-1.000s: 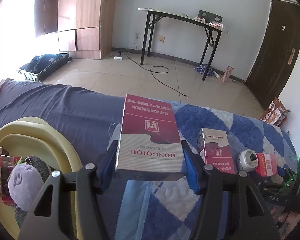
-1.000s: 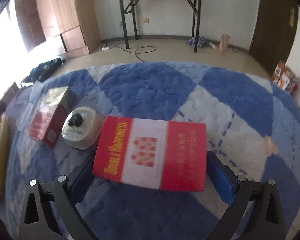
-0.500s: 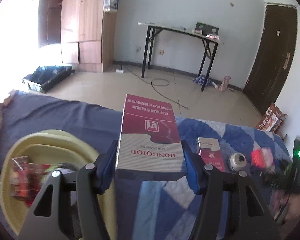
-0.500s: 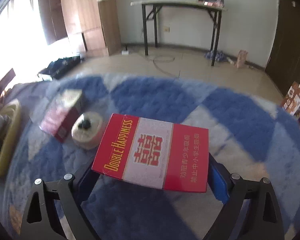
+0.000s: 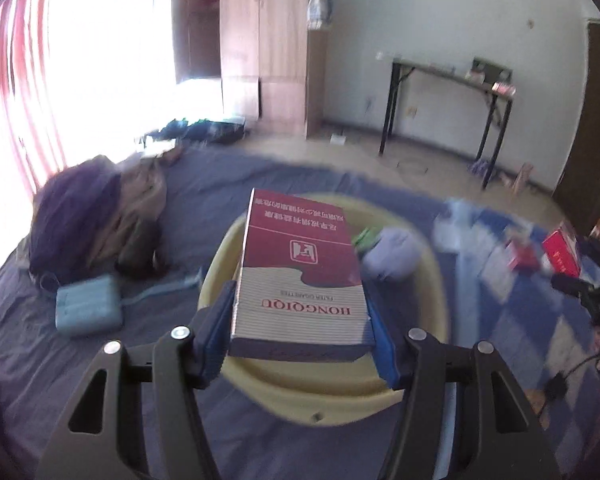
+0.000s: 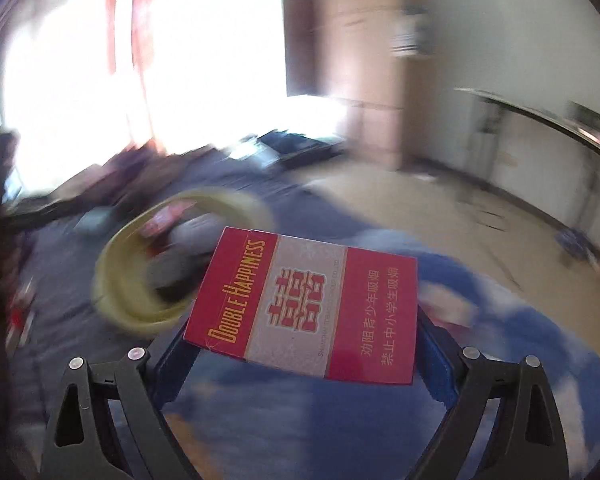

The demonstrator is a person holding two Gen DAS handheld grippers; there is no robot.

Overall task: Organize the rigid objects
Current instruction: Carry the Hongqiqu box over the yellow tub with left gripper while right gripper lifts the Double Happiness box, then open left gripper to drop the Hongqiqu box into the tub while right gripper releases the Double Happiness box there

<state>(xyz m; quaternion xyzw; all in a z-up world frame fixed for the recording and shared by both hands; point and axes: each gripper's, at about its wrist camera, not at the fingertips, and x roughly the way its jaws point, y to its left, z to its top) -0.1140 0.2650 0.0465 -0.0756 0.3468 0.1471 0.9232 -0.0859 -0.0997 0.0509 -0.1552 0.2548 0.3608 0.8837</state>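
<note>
My left gripper (image 5: pixel 300 324) is shut on a dark red and white Hongqiqu carton (image 5: pixel 298 276) and holds it above the yellow basin (image 5: pixel 332 396) on the bed. A purple plush (image 5: pixel 392 254) lies in the basin. My right gripper (image 6: pixel 304 344) is shut on a red Double Happiness carton (image 6: pixel 304 304), held above the blue quilt. In the blurred right wrist view the yellow basin (image 6: pixel 116 280) lies to the left and ahead. The right gripper's carton (image 5: pixel 562 252) shows at the far right of the left wrist view.
A pile of dark clothes (image 5: pixel 96 224) and a light blue pouch (image 5: pixel 88 310) lie left of the basin. Small boxes (image 5: pixel 520 256) lie blurred on the blue and white quilt at right. A wardrobe (image 5: pixel 268 48) and a folding table (image 5: pixel 452 80) stand beyond the bed.
Both grippers have swung left with their cartons. The left carton has moved from beside the basin to above it. The right view now faces the basin and is motion-blurred.
</note>
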